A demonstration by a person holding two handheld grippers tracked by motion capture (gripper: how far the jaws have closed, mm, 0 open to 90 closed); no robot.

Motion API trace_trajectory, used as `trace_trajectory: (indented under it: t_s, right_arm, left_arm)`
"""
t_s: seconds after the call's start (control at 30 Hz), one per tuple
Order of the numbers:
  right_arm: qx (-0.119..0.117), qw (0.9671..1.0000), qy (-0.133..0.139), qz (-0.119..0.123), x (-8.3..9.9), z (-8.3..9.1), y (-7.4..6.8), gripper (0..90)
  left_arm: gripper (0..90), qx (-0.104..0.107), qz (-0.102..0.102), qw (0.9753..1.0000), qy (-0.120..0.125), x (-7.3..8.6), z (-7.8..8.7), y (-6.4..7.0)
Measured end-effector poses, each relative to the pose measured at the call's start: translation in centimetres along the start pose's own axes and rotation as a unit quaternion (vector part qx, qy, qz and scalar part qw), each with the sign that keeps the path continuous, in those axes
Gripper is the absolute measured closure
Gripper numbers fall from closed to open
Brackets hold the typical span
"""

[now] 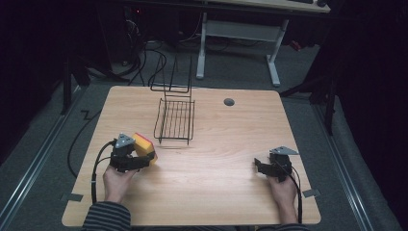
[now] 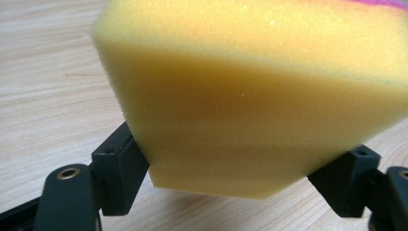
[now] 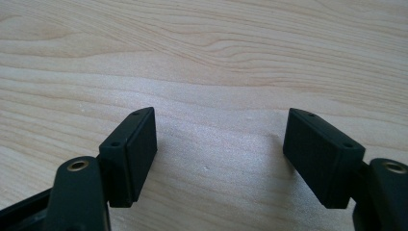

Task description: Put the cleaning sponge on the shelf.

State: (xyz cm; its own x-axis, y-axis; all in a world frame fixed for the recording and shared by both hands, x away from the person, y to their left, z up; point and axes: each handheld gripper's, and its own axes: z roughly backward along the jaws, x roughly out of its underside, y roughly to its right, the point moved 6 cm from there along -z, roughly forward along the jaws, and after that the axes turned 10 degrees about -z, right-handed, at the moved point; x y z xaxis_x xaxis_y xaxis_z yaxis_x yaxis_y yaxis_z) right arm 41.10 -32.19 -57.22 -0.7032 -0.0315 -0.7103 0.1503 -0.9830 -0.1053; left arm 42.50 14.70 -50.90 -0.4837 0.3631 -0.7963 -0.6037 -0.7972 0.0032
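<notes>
In the high view, the left hand-held gripper (image 1: 139,161) sits near the table's (image 1: 216,192) left edge, clamped on a yellow sponge (image 1: 144,147) with a pink top face; the sponge lies just in front of the near left corner of a black wire rack (image 1: 175,120), close to it but apart. The rack stands left of the table's middle, its tall back frame toward the far edge. A dark round grommet (image 1: 229,102) shows in the tabletop to the rack's right. The right hand-held gripper (image 1: 260,167) rests low over the table near the right edge, well apart from the sponge and rack, with a hand (image 1: 284,190) behind it and a cable trailing back toward the person. Striped sleeves (image 1: 107,216) come in at the bottom. In the left gripper view, the sponge (image 2: 250,96) is wedged between the two black jaws — its yellow foam bulges past them on both sides, a sliver of pink at the upper right — and bare wood grain runs behind it. In the right gripper view, the jaws stand wide apart with nothing between them — just pale wood of the table (image 3: 216,62) beneath.
</notes>
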Motion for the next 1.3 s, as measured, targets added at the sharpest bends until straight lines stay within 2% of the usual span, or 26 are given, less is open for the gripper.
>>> trace_trajectory:
  t_s: [0.2,0.3,0.67,0.83,0.93,1.3]
  right_arm:
    - [0.000,1.0000,0.000,0.000,0.0,0.0,0.0,27.8]
    - [0.000,1.0000,0.000,0.000,0.0,0.0,0.0,27.9]
    - [0.000,1.0000,0.000,0.000,0.0,0.0,0.0,27.8]
    - [0.000,1.0000,0.000,-0.001,0.0,0.0,0.0,27.8]
    - [0.000,1.0000,0.000,0.000,0.0,0.0,0.0,27.9]
    - [0.000,1.0000,0.000,0.000,0.0,0.0,0.0,27.8]
  left_arm:
    - [23.5,0.008,-0.003,0.9999,0.008,-0.8,0.5,0.1]
    - [23.5,0.009,-0.011,0.9999,0.004,-1.2,0.7,0.2]
    - [23.5,0.023,-0.028,0.9992,0.016,-3.4,1.1,0.6]
    - [23.5,0.023,-0.035,0.9990,0.020,-4.4,0.9,0.7]
    - [23.6,0.021,-0.046,0.9985,0.019,-5.2,0.7,0.7]
    - [23.7,0.018,-0.063,0.9977,0.016,-7.2,-1.0,0.5]
